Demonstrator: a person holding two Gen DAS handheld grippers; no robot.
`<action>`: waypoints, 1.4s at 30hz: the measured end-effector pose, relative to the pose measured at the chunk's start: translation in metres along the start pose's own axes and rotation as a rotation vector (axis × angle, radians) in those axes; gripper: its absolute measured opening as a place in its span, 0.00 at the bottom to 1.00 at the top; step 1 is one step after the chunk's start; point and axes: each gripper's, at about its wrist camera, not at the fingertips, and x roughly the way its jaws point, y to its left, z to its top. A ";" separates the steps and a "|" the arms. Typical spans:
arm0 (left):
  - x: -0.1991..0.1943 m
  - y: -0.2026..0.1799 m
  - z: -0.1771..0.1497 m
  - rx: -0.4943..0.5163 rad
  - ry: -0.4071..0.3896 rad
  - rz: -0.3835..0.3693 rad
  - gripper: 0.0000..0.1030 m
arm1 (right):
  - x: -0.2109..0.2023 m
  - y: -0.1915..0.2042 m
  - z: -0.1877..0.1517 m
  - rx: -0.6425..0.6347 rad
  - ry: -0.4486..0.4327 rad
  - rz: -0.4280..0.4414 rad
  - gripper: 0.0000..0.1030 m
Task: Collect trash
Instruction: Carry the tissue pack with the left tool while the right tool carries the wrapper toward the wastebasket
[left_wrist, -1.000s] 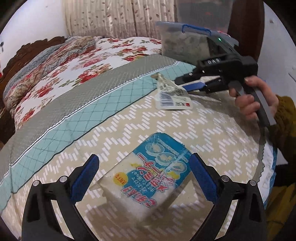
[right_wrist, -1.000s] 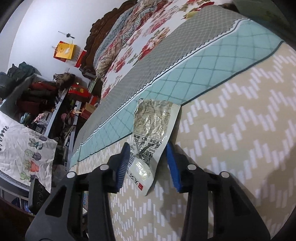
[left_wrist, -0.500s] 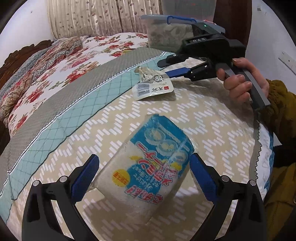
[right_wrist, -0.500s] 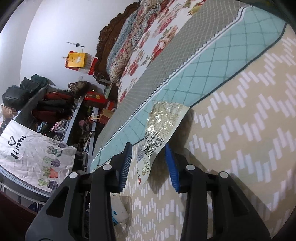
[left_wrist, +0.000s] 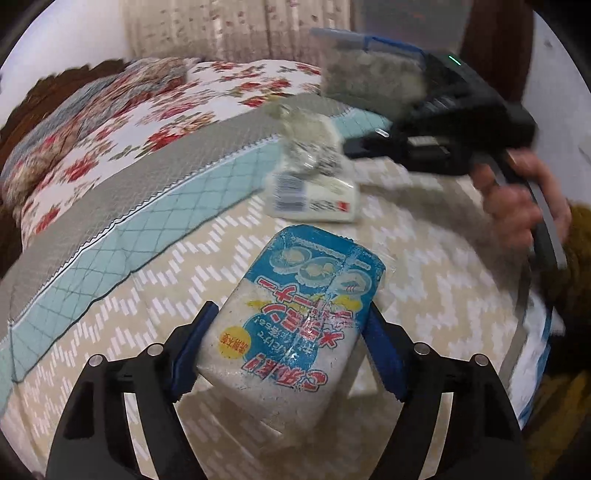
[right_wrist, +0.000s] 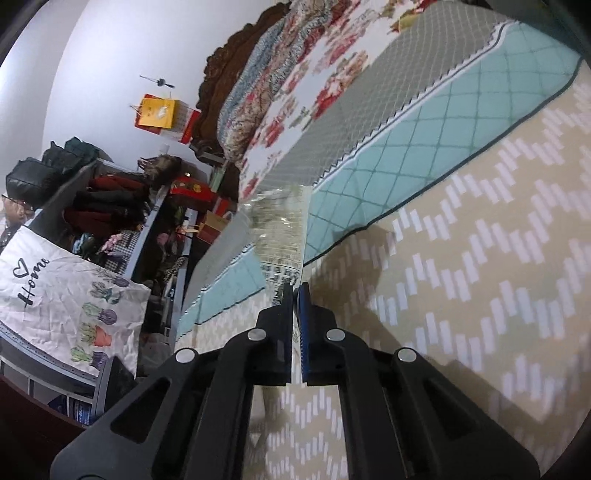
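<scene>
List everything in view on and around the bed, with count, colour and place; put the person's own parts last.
sponge pack: 1, blue and white, on the bedspread between the left gripper's pads
snack wrapper: 1, silver and white, beyond the sponge pack
bedspread: 1, beige zigzag with teal band
floral quilt: 1, red and white, at the bed's head
storage box: 1, clear with blue handle, far bed edge
tote bag: 1, white, cactus print, beside the bed
left gripper: just closing, pads against the sponge pack
right gripper: shut on the snack wrapper
hand: 1, holding the right gripper
</scene>
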 end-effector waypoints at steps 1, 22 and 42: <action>-0.001 0.002 0.006 -0.029 -0.008 -0.014 0.71 | -0.004 0.001 0.000 0.000 -0.006 0.001 0.05; 0.105 -0.121 0.112 0.034 0.116 -0.220 0.71 | -0.157 -0.090 -0.016 0.134 -0.180 -0.141 0.10; 0.123 -0.103 0.129 0.002 0.186 -0.403 0.69 | -0.131 -0.091 -0.010 0.191 -0.209 -0.031 0.50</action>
